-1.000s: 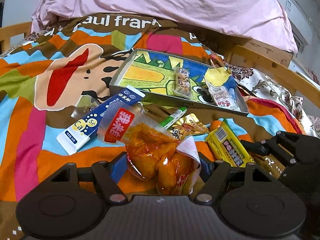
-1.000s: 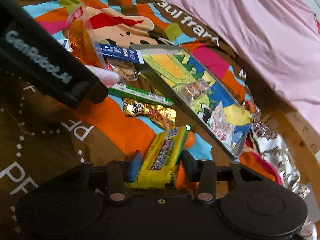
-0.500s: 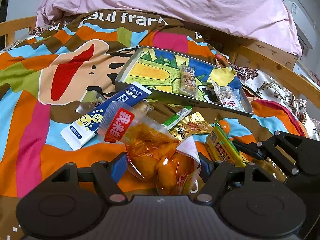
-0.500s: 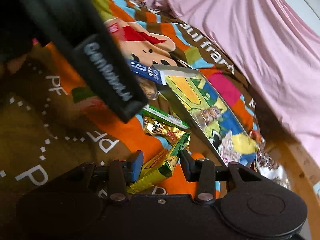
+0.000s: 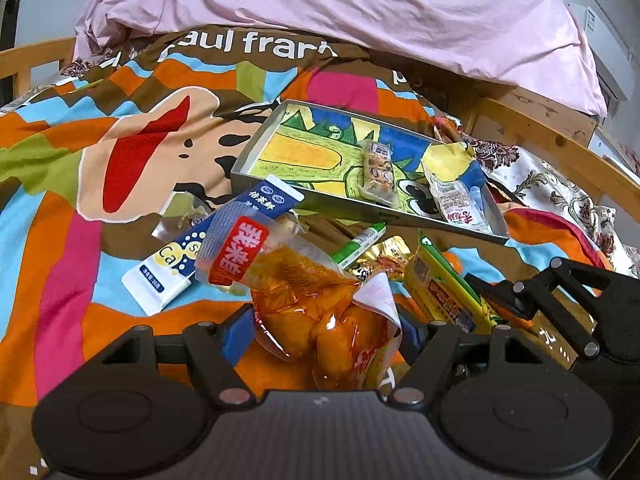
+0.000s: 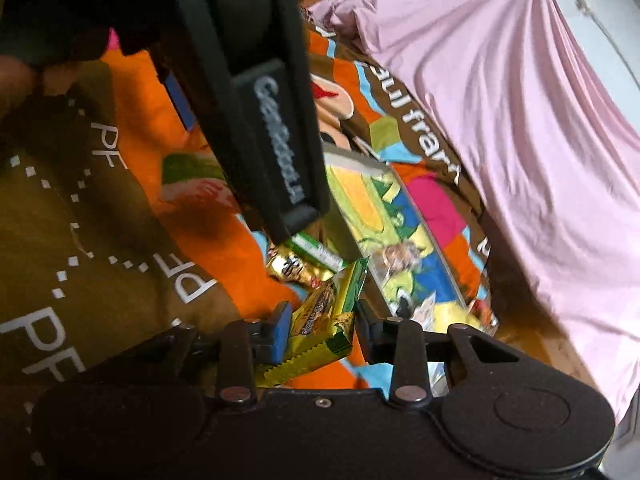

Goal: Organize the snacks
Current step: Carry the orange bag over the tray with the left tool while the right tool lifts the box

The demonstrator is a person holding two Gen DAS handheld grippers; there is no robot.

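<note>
My left gripper (image 5: 324, 328) is shut on a clear pouch of orange snack with a red label (image 5: 304, 292), held just above the bedspread. My right gripper (image 6: 320, 326) is shut on a yellow-green snack bar (image 6: 320, 320), lifted and tilted; the same bar (image 5: 444, 288) shows at lower right in the left wrist view. The shallow grey tray with the cartoon lining (image 5: 320, 152) lies beyond, holding a small biscuit pack (image 5: 378, 170) and a white sachet (image 5: 456, 202). On the bedspread lie a blue-white tube box (image 5: 208, 248), a green stick (image 5: 360, 238) and a gold wrapper (image 6: 296, 270).
A pink quilt (image 5: 340, 12) is heaped behind the tray. A wooden bed rail (image 5: 560, 152) runs along the right. The left gripper's black body (image 6: 256, 92) fills the upper left of the right wrist view, close to my right gripper.
My right gripper has lifted the yellow-green bar off the bedspread and turned it on edge, swinging nearer the left gripper. The left gripper keeps the orange pouch and has edged toward the tray.
</note>
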